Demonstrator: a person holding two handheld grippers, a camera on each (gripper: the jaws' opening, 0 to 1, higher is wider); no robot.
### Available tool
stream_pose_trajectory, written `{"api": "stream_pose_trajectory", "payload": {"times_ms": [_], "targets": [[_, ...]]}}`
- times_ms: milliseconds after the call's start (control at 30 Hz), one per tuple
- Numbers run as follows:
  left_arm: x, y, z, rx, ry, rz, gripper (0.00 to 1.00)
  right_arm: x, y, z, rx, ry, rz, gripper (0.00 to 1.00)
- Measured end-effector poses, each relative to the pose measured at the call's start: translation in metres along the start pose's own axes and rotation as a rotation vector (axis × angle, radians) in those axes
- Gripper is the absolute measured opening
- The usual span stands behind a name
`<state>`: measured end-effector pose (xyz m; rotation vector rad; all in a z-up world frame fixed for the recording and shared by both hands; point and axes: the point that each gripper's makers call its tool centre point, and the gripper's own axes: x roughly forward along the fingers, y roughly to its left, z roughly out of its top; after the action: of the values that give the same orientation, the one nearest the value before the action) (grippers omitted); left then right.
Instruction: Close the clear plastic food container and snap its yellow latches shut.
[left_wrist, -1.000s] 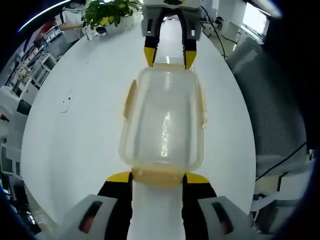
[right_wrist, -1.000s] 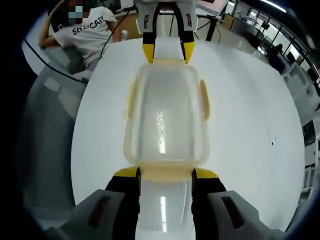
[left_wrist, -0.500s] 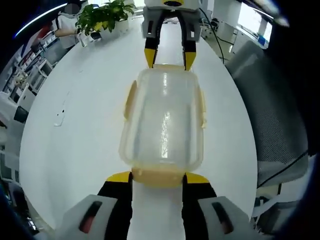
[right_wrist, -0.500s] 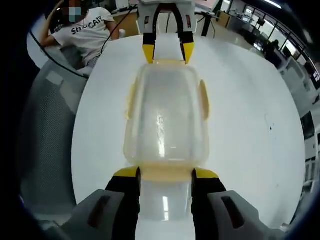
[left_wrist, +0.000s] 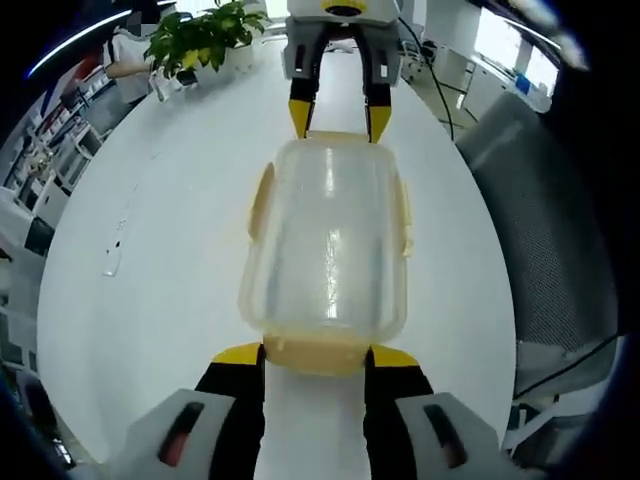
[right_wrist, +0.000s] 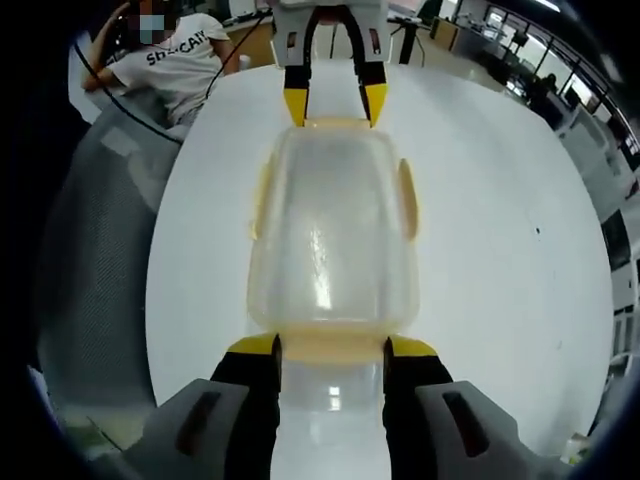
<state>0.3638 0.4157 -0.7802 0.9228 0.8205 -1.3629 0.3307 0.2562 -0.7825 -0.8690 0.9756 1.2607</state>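
The clear plastic container (left_wrist: 325, 250) with its lid on hangs lengthways between both grippers over the white table (left_wrist: 150, 250). My left gripper (left_wrist: 316, 352) is shut on the yellow latch at its near end. At the far end my right gripper (left_wrist: 338, 125) pinches the opposite latch. In the right gripper view the same container (right_wrist: 330, 240) runs from my right gripper (right_wrist: 332, 345) up to the left gripper (right_wrist: 330, 108). Yellow side latches (left_wrist: 260, 200) (right_wrist: 408, 198) lie along both long sides; I cannot tell whether they are snapped down.
A potted plant (left_wrist: 205, 30) stands at the table's far edge. A grey mesh chair (left_wrist: 545, 200) sits beside the table. A seated person in a white T-shirt (right_wrist: 175, 65) is behind another grey chair (right_wrist: 95, 250).
The table and room have slid slightly behind the container in both views, so both hands moved together. The container and the two grips on its ends look the same.
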Motion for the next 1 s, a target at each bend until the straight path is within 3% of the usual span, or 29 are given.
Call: {"api": "stream_pose_trajectory", "payload": {"times_ms": [467, 1000], "targets": [[0.010, -0.002, 0.025, 0.003, -0.010, -0.003, 0.32, -0.011, 0.001, -0.026, -0.010, 0.024, -0.021, 0.37], [0.027, -0.011, 0.071, -0.012, -0.063, -0.019, 0.32, -0.031, 0.002, -0.072, -0.009, 0.061, -0.034, 0.37]]}}
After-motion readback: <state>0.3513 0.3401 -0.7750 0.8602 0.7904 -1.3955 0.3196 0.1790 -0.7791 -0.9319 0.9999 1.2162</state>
